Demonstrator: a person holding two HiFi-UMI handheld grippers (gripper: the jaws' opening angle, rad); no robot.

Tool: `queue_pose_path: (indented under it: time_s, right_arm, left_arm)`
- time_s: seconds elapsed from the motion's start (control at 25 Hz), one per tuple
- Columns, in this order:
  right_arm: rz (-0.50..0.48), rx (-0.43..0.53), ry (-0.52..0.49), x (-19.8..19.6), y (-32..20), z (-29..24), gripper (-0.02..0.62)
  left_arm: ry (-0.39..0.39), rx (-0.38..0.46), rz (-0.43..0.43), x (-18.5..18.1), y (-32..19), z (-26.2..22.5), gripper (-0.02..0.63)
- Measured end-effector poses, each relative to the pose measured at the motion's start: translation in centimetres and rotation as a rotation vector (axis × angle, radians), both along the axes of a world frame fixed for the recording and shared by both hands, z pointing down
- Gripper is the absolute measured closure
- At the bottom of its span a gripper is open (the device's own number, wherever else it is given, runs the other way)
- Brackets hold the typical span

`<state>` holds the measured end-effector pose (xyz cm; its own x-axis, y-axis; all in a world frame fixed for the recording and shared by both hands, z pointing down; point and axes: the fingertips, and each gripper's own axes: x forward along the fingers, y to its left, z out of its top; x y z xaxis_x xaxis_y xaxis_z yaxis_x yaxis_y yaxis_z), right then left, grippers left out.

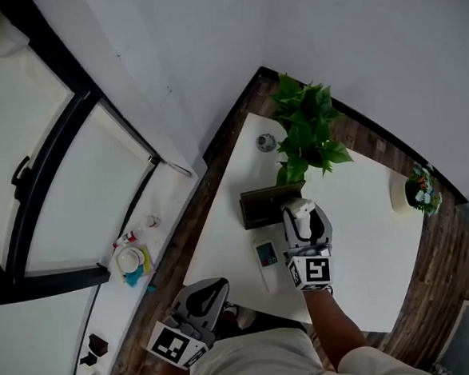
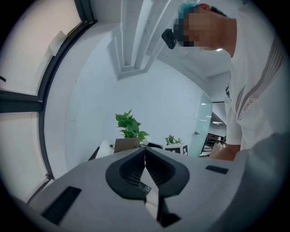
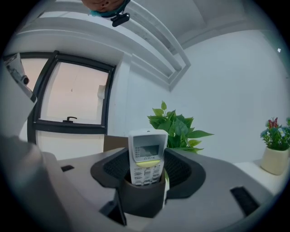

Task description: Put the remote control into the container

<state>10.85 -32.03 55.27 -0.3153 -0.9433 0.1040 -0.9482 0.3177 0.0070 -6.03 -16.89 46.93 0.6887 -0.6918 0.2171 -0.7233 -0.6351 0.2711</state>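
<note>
Gripping a remote (image 3: 146, 152), the right claw (image 3: 146, 165) hovers at the box's (image 1: 260, 209) 4 o'clock. The left claw (image 2: 145, 168) is closed, empty.

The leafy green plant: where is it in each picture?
Head view: leafy plant upper centre, beyond the brown container.
Left gripper view: leafy plant small, just left of centre.
Right gripper view: leafy plant right of centre, behind the remote control.
Shared landmark: the brown container.

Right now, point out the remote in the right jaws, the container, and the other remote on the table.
Held remote (image 3: 147, 150): right gripper view, its screen.
Container (image 1: 266, 209): head view, brown side wall.
Table remote (image 1: 266, 256): head view, its screen.
</note>
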Motion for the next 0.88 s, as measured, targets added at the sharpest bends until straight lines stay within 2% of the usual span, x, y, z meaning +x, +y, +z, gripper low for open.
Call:
queue_pose_path:
  time_s: [0.28, 0.56, 0.88]
  right_arm:
    - [-0.002, -0.071, 0.055, -0.5, -1.2, 1.8, 0.348]
    - [-0.016, -0.154, 0.066, -0.6, -1.4, 3.2, 0.348]
    - [-0.046, -0.144, 0.079, -1.0, -0.6, 2.4, 0.348]
  left_arm:
    - [-0.002, -0.007, -0.007, -0.2, 0.5, 0.1, 0.597]
    - [0.005, -0.005, -0.014, -0.4, 0.7, 0.1, 0.597]
    - [0.01, 0.001, -0.017, -0.5, 1.2, -0.3, 0.597]
